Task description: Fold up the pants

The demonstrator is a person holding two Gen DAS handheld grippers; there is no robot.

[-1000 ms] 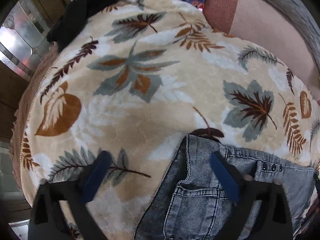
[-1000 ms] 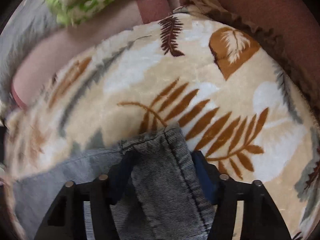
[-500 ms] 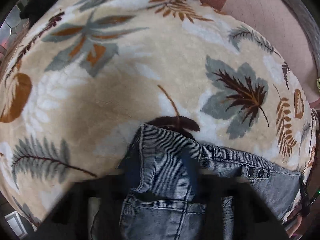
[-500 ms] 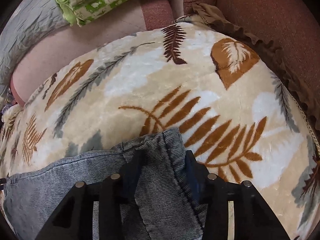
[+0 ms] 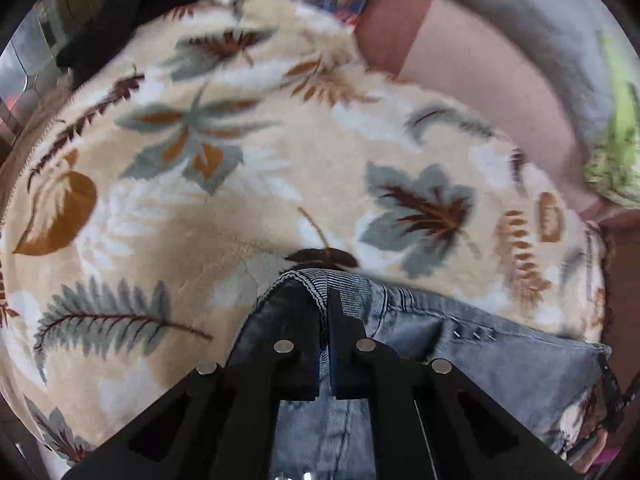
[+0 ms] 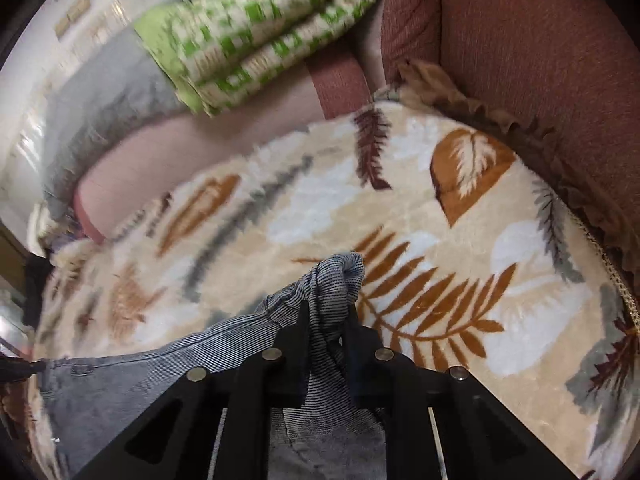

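So both grippers have a corner of the pants [image 5: 500, 360] now. The left gripper [image 5: 324, 300] has just been closing, and its jaws stand together on the waistband edge, with a small fold of grey denim standing up between them. The right gripper [image 6: 326, 312] has also just been closing, and it is clamped on a bunched piece of the striped denim, which sticks out above the fingertips like a little knot. The rest of the pants lies spread on the leaf-pattern blanket [image 5: 240, 208], which covers the seat of a reddish sofa [image 6: 520, 60].

What could go wrong, I think, is mostly about how little cloth is caught. On the left side only the thin edge seems to be pinched, so if the hand pulls quickly the heavy denim may slip out and fall back. On the right side the cloth is crumpled inside the jaws; I cannot tell if one layer or two are held there, and with one layer only the fold would come out crooked. If the two hands do not travel together, the waistband will twist. The fluffy blanket may also drag on the denim and wrinkle it. A green patterned cloth [image 6: 260, 32] lies well apart at the back, so it should not disturb.
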